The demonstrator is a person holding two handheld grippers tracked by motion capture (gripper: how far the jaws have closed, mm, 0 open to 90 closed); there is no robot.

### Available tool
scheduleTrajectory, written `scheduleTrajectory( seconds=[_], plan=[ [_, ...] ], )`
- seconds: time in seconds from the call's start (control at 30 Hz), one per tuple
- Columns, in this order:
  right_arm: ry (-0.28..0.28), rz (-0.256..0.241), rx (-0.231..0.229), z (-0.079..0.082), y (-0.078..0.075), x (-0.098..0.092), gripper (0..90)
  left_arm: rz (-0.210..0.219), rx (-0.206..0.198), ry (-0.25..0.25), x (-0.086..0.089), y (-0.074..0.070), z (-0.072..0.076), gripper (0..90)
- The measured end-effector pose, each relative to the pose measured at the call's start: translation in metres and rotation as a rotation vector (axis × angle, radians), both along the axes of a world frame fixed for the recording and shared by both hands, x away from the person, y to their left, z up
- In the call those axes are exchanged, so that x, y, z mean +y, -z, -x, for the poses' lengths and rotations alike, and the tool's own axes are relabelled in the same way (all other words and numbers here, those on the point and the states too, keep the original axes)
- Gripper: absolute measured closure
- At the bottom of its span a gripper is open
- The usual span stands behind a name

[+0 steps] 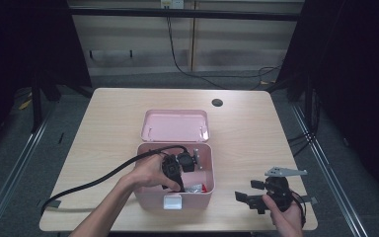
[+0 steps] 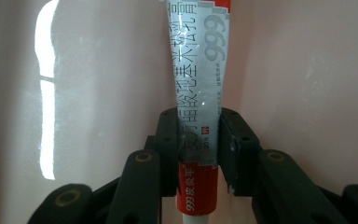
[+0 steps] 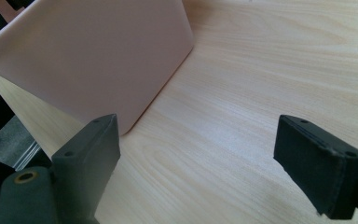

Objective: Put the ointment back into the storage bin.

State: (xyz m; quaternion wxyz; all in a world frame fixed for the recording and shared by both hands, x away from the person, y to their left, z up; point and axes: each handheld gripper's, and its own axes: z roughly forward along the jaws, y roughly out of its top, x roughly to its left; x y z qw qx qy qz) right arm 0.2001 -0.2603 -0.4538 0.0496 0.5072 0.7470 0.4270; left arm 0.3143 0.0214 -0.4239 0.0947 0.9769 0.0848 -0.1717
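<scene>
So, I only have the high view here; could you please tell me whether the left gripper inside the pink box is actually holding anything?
Observer: Yes. The left gripper is shut on a tube, silver with a red band.
Operator: Thank you. Is the tube clear of the box?
Observer: No, the pink box wall sits right behind it.
Operator: And is the right gripper holding something?
Observer: No. The right gripper is open over the bare table, beside the box corner.
</scene>
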Motion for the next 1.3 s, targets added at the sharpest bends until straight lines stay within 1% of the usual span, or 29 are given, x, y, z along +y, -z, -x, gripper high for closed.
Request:
scheduleTrajectory(
  seconds=[0.1,0.13,0.2,0.3,0.37,0.43,0.5,0.53,0.67,0.73,0.9,0.97,1.07,1.13,1.17,1.2,1.3],
  plan=[
    [-0.001,0.002,-0.001,0.000,0.000,0.000,14.0,0.001,0.007,0.004,0.000,0.001,0.000,70.7],
    [-0.002,0.002,-0.001,0.000,0.000,0.000,14.0,-0.005,0.005,0.011,-0.001,0.001,0.000,70.7],
    [-0.003,0.003,-0.001,0.000,0.000,0.000,14.0,-0.005,0.006,0.008,-0.001,0.002,0.000,70.7],
    [-0.002,0.004,0.000,0.000,0.000,0.000,14.0,-0.008,0.017,0.019,-0.001,0.004,0.000,70.6],
    [-0.004,0.004,0.000,0.000,0.001,0.000,14.0,-0.005,0.023,0.013,-0.002,0.005,0.001,70.6],
    [-0.008,0.003,0.001,0.000,0.001,0.000,14.0,-0.005,0.033,0.020,-0.002,0.006,0.000,70.5],
    [-0.010,0.003,0.000,0.000,0.001,0.000,14.1,-0.015,0.029,0.016,-0.003,0.008,0.000,70.6],
    [-0.007,0.005,0.001,0.000,0.001,0.000,14.0,-0.017,0.039,0.017,-0.003,0.010,0.000,70.6],
    [-0.006,0.008,0.002,0.000,0.000,0.000,14.0,-0.020,0.050,0.008,-0.004,0.012,0.000,70.3],
    [-0.007,0.010,0.000,0.000,0.000,0.001,14.0,-0.027,0.063,0.015,-0.005,0.014,-0.001,70.3],
    [-0.008,0.009,0.003,0.000,0.000,0.001,14.0,-0.037,0.064,0.016,-0.005,0.017,-0.001,70.2],
    [-0.007,0.009,0.004,0.000,0.000,0.001,14.0,-0.049,0.068,0.020,-0.006,0.018,-0.003,70.3],
    [-0.006,0.009,0.007,0.000,0.000,0.001,14.0,-0.047,0.072,0.013,-0.006,0.020,-0.003,70.3],
    [-0.005,0.009,0.007,0.000,0.000,0.001,14.0,-0.052,0.076,0.020,-0.007,0.021,-0.003,70.3],
    [-0.006,0.008,0.008,0.000,0.000,0.001,14.0,-0.054,0.076,0.014,-0.007,0.022,-0.003,70.2],
    [-0.006,0.008,0.008,0.000,0.000,0.001,14.0,-0.058,0.085,0.016,-0.008,0.023,-0.003,70.2],
    [-0.009,0.007,0.006,0.000,0.000,0.001,14.0,-0.057,0.076,0.016,-0.008,0.024,-0.003,70.2]
  ],
)
